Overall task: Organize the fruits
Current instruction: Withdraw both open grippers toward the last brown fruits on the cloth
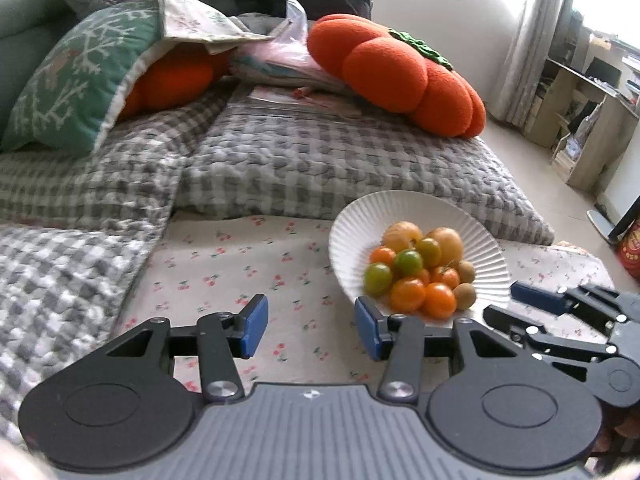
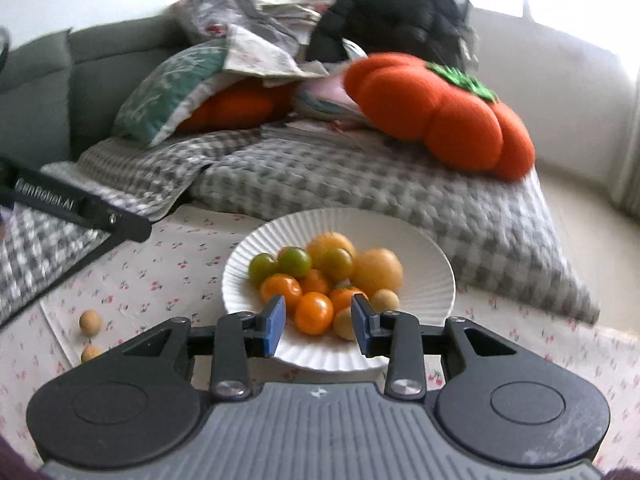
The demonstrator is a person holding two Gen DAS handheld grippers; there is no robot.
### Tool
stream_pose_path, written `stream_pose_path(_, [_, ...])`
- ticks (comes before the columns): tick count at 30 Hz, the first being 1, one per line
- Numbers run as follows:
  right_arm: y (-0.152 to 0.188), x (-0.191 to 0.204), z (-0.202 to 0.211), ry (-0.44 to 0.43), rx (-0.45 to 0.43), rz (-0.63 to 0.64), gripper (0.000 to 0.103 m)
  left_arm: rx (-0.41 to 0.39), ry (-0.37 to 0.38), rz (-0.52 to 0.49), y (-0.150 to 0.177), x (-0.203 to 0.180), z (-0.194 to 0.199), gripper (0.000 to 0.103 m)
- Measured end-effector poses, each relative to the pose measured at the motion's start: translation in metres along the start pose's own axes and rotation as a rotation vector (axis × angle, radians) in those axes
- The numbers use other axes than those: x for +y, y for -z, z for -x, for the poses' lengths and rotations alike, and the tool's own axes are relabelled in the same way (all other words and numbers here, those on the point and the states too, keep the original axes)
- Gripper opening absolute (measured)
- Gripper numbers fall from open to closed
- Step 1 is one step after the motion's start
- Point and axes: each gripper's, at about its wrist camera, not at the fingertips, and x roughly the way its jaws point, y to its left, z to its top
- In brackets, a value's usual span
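A white fluted plate [image 2: 424, 280] sits on the cherry-print cloth [image 1: 224, 280] in front of the grey checked cushion [image 1: 320, 168], heaped with small orange, yellow and green fruits [image 2: 314, 312], while two tan round fruits [image 2: 90, 322] lie loose on the cloth off to its left. The left gripper [image 1: 311, 328] is spread over bare cloth beside the plate, and the right gripper [image 2: 318, 326] is parted with nothing pinched, just short of the plate's near rim. These fruits look light, smooth and easily bruised, likely to roll, so each wants a gentle pinch across its widest middle.
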Motion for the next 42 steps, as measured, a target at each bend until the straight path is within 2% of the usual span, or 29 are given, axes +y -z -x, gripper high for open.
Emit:
stream_pose_path(5, [0.002,0.011,-0.002,-0.027,0.011,0.007,0.038,-0.003,-0.015,-0.004,0.010,0.015,0.008,0.043])
stream_pose_path(12, [0.014,0.042,-0.004,-0.106,0.083,0.016,0.038,0.015,-0.053,-0.024,0.035,0.031,0.016,0.045])
stream_pose_path(17, [0.018,0.070,-0.001,-0.143,0.085,0.077,0.039,0.029,-0.064,-0.024,0.051,0.039,0.020,0.047])
stream_pose_path(23, [0.019,0.086,-0.010,-0.162,0.106,0.078,0.039,0.045,-0.100,-0.041,0.064,0.048,0.017,0.049])
stream_pose_path(35, [0.028,0.110,-0.025,-0.233,0.143,0.095,0.044,0.086,-0.087,-0.015,0.068,0.063,0.005,0.053])
stream_pose_path(42, [0.031,0.121,-0.032,-0.268,0.165,0.093,0.045,0.115,-0.065,0.057,0.066,0.077,-0.002,0.057])
